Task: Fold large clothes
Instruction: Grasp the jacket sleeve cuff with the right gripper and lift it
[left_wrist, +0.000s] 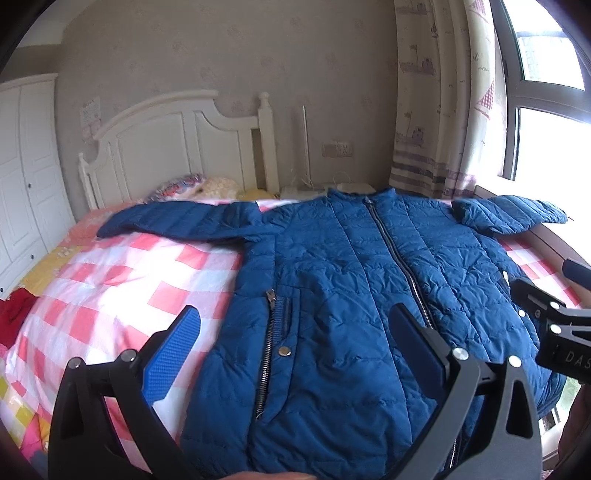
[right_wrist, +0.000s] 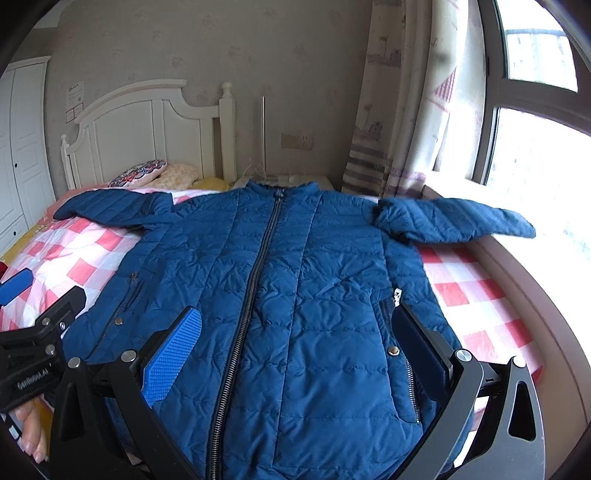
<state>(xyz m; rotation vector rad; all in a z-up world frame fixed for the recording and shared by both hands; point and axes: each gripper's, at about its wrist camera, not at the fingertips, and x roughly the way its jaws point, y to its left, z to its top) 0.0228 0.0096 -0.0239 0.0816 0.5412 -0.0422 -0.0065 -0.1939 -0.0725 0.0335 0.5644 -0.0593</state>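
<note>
A blue quilted jacket (left_wrist: 351, 280) lies flat and zipped on the bed, front up, collar at the far end, both sleeves spread sideways; it also shows in the right wrist view (right_wrist: 295, 288). My left gripper (left_wrist: 295, 325) is open and empty, hovering above the jacket's lower left part near the pocket zipper (left_wrist: 271, 332). My right gripper (right_wrist: 299, 325) is open and empty above the lower middle of the jacket. The right gripper's body shows at the right edge of the left wrist view (left_wrist: 557, 328), and the left gripper's body shows in the right wrist view (right_wrist: 40, 339).
The bed has a pink and white checked cover (left_wrist: 122, 288) and a white headboard (left_wrist: 177, 147) with pillows (right_wrist: 147, 173). A white wardrobe (left_wrist: 26, 177) stands left. A window (right_wrist: 535, 147), a sill and a curtain (right_wrist: 399, 129) are right. A red cloth (left_wrist: 14, 314) lies at the bed's left edge.
</note>
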